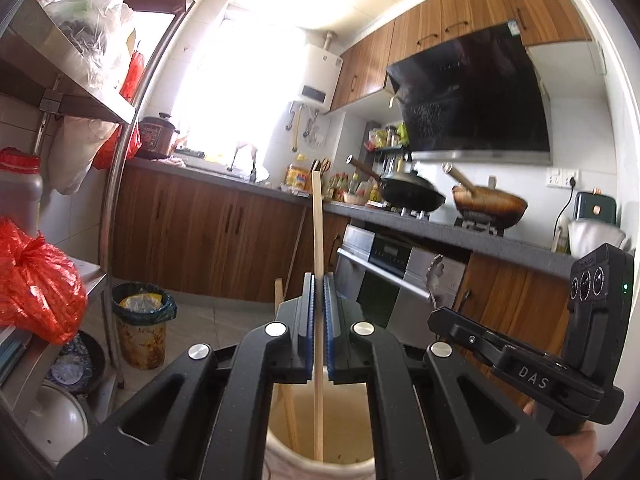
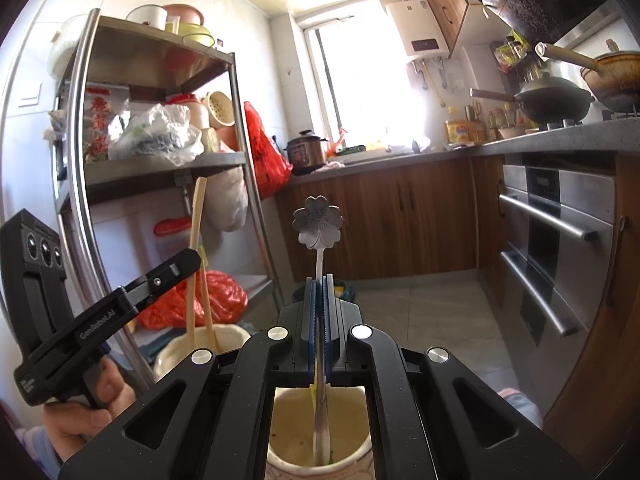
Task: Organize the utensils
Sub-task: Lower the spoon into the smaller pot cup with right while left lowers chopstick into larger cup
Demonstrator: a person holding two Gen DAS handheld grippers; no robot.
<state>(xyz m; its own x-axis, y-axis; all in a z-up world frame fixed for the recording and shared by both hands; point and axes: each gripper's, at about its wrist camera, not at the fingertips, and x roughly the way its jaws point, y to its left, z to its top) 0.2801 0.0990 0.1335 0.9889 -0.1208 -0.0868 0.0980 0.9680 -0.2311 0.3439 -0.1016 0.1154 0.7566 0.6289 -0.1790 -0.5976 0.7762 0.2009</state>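
Note:
My left gripper [image 1: 319,280] is shut on a pale wooden chopstick [image 1: 317,220] that stands upright, its lower end inside a white cup [image 1: 320,464] below the jaws. A second chopstick [image 1: 280,292] leans in that cup. My right gripper [image 2: 319,284] is shut on a metal spoon with a flower-shaped handle end [image 2: 318,222], and the spoon's bowl end reaches into another white cup [image 2: 320,460]. In the right wrist view the left gripper [image 2: 192,258] shows at the left, over its cup [image 2: 176,354]. In the left wrist view the right gripper [image 1: 434,318] shows at the right.
A steel shelf rack [image 2: 160,160] stuffed with bags and bowls stands at the left. A lined bin [image 1: 142,320] sits on the floor tiles. Along the counter [image 1: 440,228] are two woks, bottles and a built-in oven [image 2: 560,240]. A hand [image 2: 80,416] grips the left tool.

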